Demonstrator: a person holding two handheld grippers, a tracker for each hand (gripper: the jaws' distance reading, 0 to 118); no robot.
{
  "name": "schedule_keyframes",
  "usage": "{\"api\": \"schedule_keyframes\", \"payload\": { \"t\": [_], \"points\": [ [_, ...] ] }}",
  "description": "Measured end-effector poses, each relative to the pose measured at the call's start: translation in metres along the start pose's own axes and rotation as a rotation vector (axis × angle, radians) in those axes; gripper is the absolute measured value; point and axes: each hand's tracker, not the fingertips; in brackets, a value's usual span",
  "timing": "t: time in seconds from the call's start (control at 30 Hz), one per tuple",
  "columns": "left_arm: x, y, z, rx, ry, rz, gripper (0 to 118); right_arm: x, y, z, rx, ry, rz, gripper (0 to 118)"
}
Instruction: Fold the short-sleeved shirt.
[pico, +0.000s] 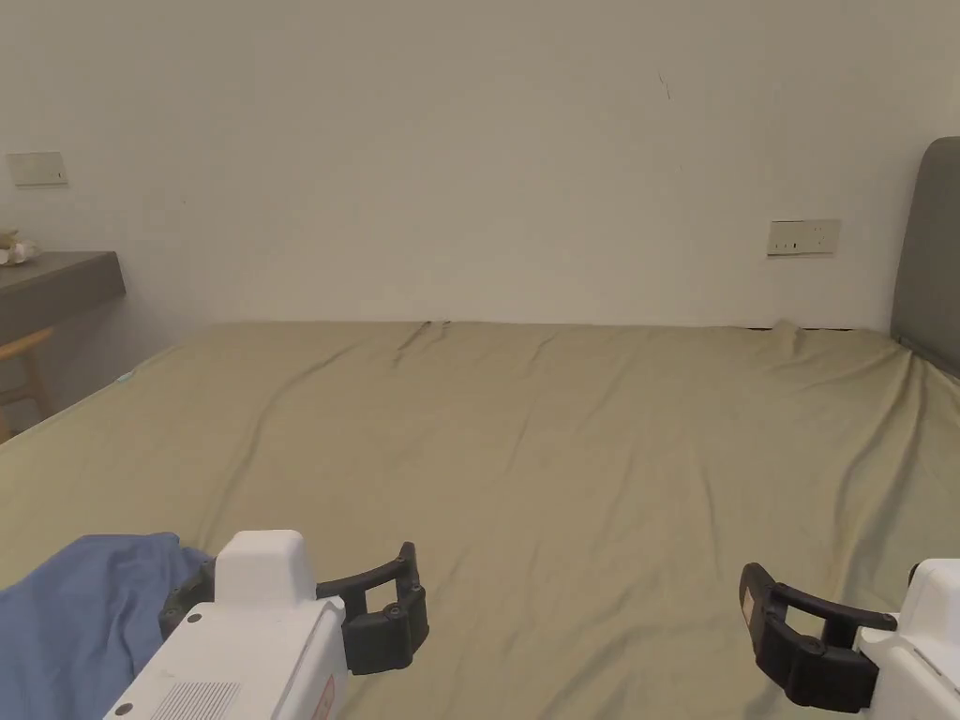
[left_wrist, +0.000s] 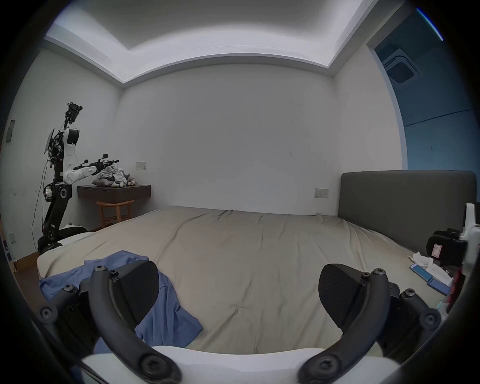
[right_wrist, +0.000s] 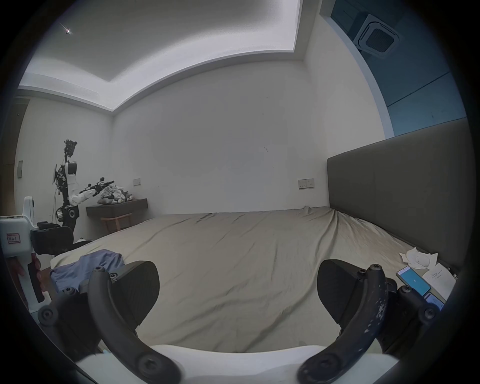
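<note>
A crumpled blue short-sleeved shirt (pico: 75, 609) lies at the near left corner of the bed (pico: 562, 450), which has an olive sheet. My left gripper (pico: 291, 586) hovers just right of the shirt, open; its left jaw is over the cloth's edge. In the left gripper view, the shirt (left_wrist: 171, 314) lies under the left jaw and my left gripper (left_wrist: 240, 291) holds nothing. My right gripper (pico: 872, 637) is open at the near right over bare sheet. In the right gripper view, my right gripper (right_wrist: 237, 288) is empty and the shirt (right_wrist: 101, 262) lies far left.
A grey headboard (right_wrist: 394, 197) bounds the bed's right side, with crumpled tissue (right_wrist: 237, 257) and a phone (right_wrist: 413, 279) beside it. At the far left stand a robot (left_wrist: 62, 179), a shelf (left_wrist: 114, 192) piled with clothes and a wooden stool (left_wrist: 114, 213).
</note>
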Motion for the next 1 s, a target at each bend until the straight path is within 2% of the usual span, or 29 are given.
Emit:
{"api": "schedule_keyframes", "payload": {
  "t": [0.27, 0.43, 0.67, 1.0],
  "points": [
    [0.007, 0.004, 0.001, 0.004, -0.03, -0.002, 118, 0.001, 0.002, -0.001, -0.006, -0.003, -0.014, 118],
    [0.016, -0.001, 0.0, 0.004, 0.014, -0.08, 118, -0.002, 0.0, -0.003, -0.008, -0.004, 0.001, 118],
    [0.013, 0.0, -0.002, -0.011, -0.012, -0.024, 118, -0.001, 0.0, -0.003, -0.013, 0.003, -0.033, 118],
    [0.012, 0.002, -0.004, -0.012, -0.019, 0.008, 118, -0.002, 0.002, -0.006, -0.015, -0.018, -0.005, 118]
  ]
}}
